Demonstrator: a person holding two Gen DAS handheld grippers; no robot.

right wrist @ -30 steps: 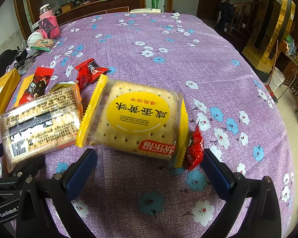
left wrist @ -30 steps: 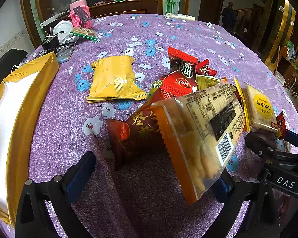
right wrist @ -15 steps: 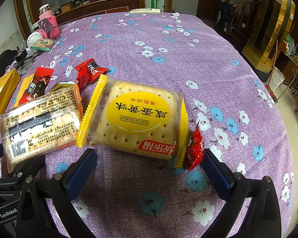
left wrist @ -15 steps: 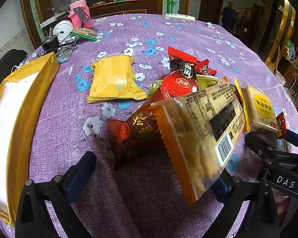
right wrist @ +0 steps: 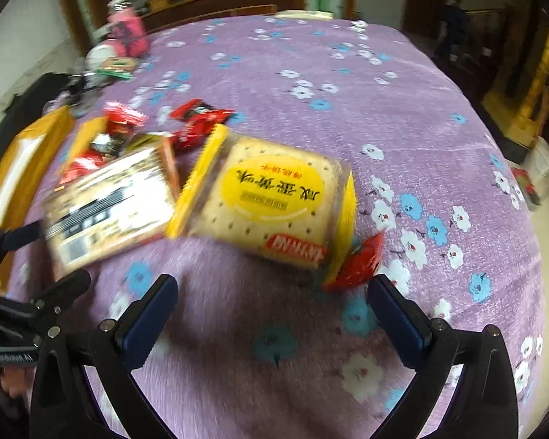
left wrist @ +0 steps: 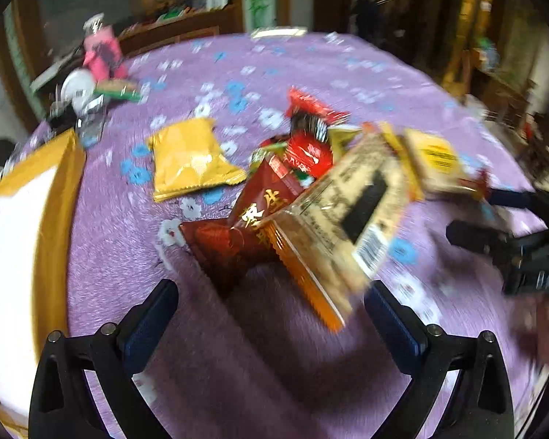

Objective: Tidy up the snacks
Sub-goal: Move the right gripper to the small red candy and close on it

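Snacks lie in a heap on the purple flowered tablecloth (left wrist: 311,66). My left gripper (left wrist: 271,314) is open and empty, just short of a dark red packet (left wrist: 234,245) and an orange-edged cracker pack (left wrist: 333,226). A yellow packet (left wrist: 186,157) lies further left. My right gripper (right wrist: 271,314) is open and empty, just short of a yellow-labelled biscuit pack (right wrist: 274,197) and a small red candy (right wrist: 358,263). The cracker pack (right wrist: 106,208) lies to its left. Both views are blurred.
A yellow and white box (left wrist: 14,241) lies at the table's left edge. A pink bottle (left wrist: 102,51), a white dish and small items stand at the far left. Small red wrappers (right wrist: 197,124) lie behind the packs. The right gripper (left wrist: 523,241) shows in the left wrist view.
Both views have shifted and blurred: both grippers have drawn back and up a little from the snacks. The snacks have not moved.
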